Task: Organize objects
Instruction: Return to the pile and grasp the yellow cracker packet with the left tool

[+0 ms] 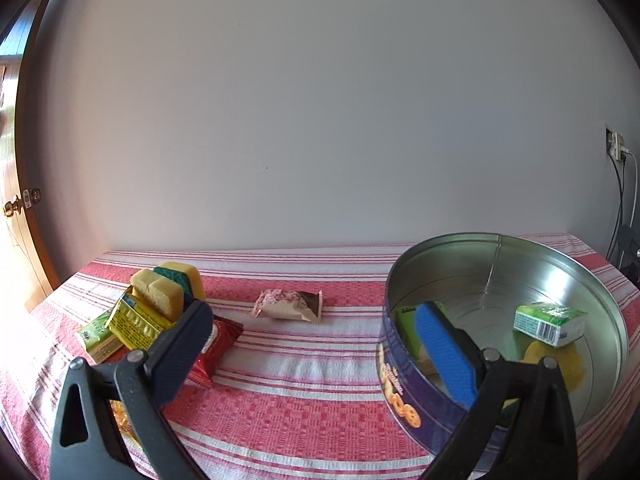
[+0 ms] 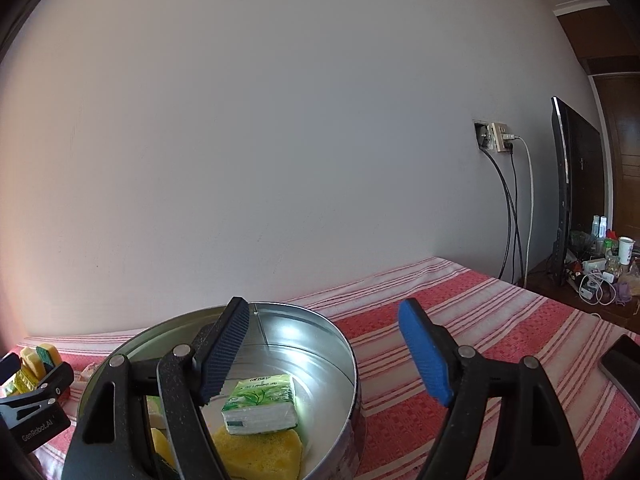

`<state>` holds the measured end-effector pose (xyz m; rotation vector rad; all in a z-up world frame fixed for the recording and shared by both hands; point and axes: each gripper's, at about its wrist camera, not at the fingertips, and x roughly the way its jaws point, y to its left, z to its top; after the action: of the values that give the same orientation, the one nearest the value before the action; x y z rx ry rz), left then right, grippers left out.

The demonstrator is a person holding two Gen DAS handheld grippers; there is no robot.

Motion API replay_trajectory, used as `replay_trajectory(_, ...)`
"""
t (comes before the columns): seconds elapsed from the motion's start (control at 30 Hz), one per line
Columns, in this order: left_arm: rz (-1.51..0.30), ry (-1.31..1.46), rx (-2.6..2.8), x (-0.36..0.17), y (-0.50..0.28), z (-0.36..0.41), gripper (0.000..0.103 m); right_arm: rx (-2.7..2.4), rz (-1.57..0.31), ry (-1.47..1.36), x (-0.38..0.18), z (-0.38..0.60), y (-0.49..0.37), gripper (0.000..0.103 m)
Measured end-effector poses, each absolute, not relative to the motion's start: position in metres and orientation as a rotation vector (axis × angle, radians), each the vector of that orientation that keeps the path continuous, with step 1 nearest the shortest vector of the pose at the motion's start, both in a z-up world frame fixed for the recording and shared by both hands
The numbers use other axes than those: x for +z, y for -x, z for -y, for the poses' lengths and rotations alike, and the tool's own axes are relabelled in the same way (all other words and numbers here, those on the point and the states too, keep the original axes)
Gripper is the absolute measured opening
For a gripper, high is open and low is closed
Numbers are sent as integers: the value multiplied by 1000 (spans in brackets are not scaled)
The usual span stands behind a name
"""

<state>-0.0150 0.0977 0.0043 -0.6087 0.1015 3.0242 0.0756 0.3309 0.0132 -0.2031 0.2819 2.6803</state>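
A round metal tin [image 1: 400, 276] with a dark blue printed wall stands on the right of the striped cloth. Inside lie a green tissue pack [image 1: 548, 322] and a yellow sponge [image 1: 560, 360]. My left gripper [image 1: 314, 310] is open wide, its blue pad in front of the tin's near wall. Its dark pad hides part of a pile: sponges [image 1: 176, 280], a yellow packet [image 1: 136, 322], a green pack [image 1: 96, 336], a red packet [image 1: 222, 340]. A beige and brown snack wrapper [image 1: 288, 306] lies beyond the fingertips. My right gripper [image 2: 324, 306] is open and empty above the tin [image 2: 348, 360], tissue pack [image 2: 260, 404] and sponge [image 2: 256, 452].
The table stands against a plain wall. The red and white striped cloth [image 1: 300, 400] covers it. A dark phone [image 2: 624, 364] lies at the right edge. Past the table's right end are cables [image 2: 512, 220], a screen [image 2: 576, 184] and a cluttered low shelf. A door is at far left.
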Motion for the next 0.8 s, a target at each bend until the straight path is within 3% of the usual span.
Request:
replay_trajectory(0.2,-74,655,3043,-1,17,-68,102,2692,-340,249,10,-319,-73,79)
replay_trajectory(0.8,-56,828,3090,-8,21,20,102,2860,-216,342,6,-205,-54,79)
